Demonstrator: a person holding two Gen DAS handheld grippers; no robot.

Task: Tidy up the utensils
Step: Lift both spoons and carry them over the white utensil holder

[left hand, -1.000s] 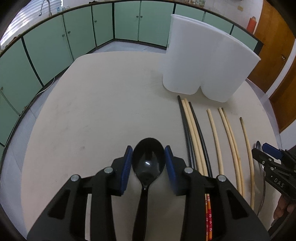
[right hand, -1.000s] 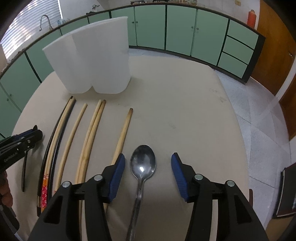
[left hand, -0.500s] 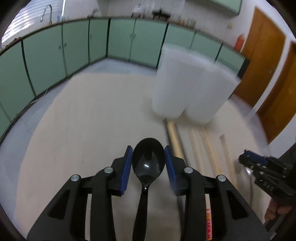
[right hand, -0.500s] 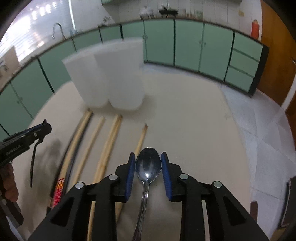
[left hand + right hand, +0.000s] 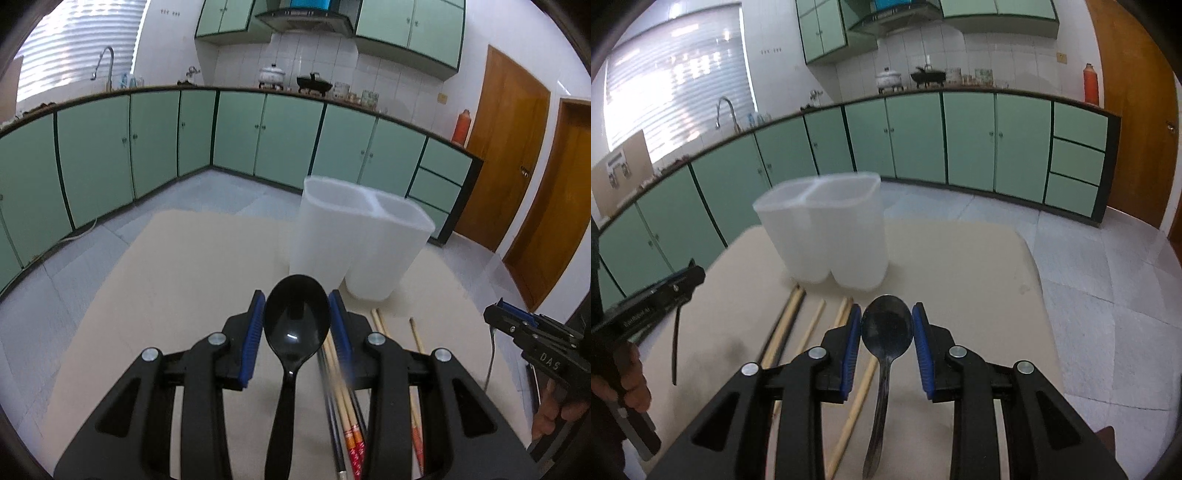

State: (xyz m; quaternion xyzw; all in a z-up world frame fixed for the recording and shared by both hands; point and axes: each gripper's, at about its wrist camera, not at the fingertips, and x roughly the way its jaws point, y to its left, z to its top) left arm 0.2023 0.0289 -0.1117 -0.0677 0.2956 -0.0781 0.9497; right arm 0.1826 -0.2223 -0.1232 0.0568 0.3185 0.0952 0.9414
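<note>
Our left gripper [image 5: 296, 321] is clamped on one black plastic spoon [image 5: 295, 328], its blue pads pressed against both sides of the bowl while the handle runs back between the fingers. Our right gripper [image 5: 886, 334] is closed the same way on one metal spoon [image 5: 886, 332], bowl forward, handle trailing toward the camera. Both spoons are held up above the beige counter [image 5: 184, 266]. Below them the chopsticks [image 5: 792, 321] lie side by side on the counter, pointing toward the holder; in the right wrist view we count about six, some pale wood and one black, and in the left wrist view two show red patterned ends, though blur keeps the count uncertain. Beyond the chopstick tips stands one white translucent holder [image 5: 827, 236] with two compartments, upright, both compartments open at the top
</note>
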